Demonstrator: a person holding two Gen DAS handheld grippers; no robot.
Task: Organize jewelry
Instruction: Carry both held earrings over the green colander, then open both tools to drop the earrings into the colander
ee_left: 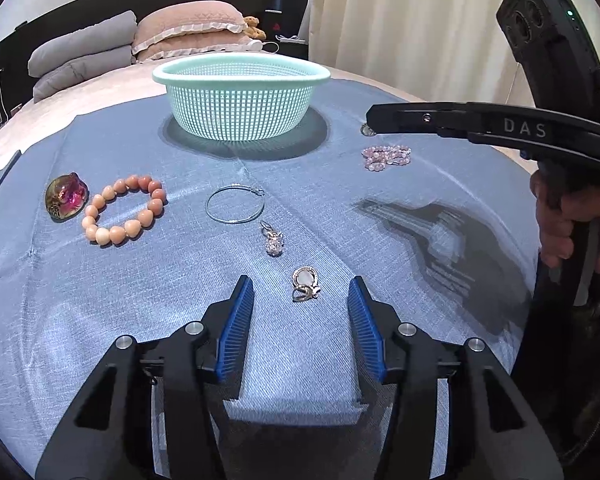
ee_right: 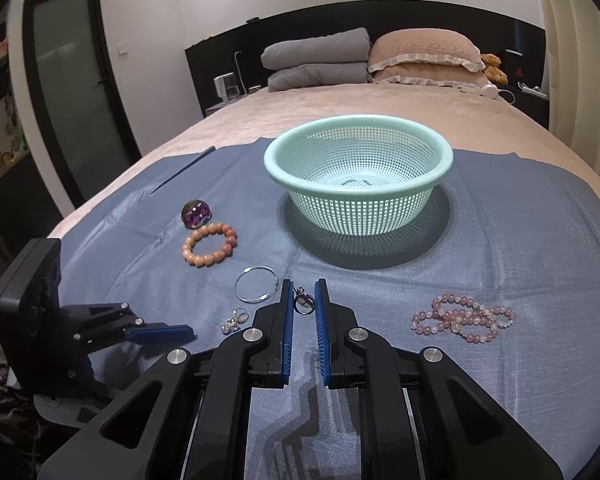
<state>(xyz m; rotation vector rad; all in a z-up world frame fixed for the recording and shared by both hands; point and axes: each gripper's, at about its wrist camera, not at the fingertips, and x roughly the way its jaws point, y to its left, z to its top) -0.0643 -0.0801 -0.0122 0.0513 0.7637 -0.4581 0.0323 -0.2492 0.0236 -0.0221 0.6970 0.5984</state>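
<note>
A mint basket stands on a blue cloth. On the cloth lie an orange bead bracelet, a silver bangle, a pink bead string, a purple glass dome, a crystal charm and a small ring pendant. My left gripper is open around the ring pendant. My right gripper is shut on a small silver charm, held above the cloth.
The cloth lies on a beige bed with grey and pink pillows at the headboard. A dark door stands at the left. Curtains hang behind the basket.
</note>
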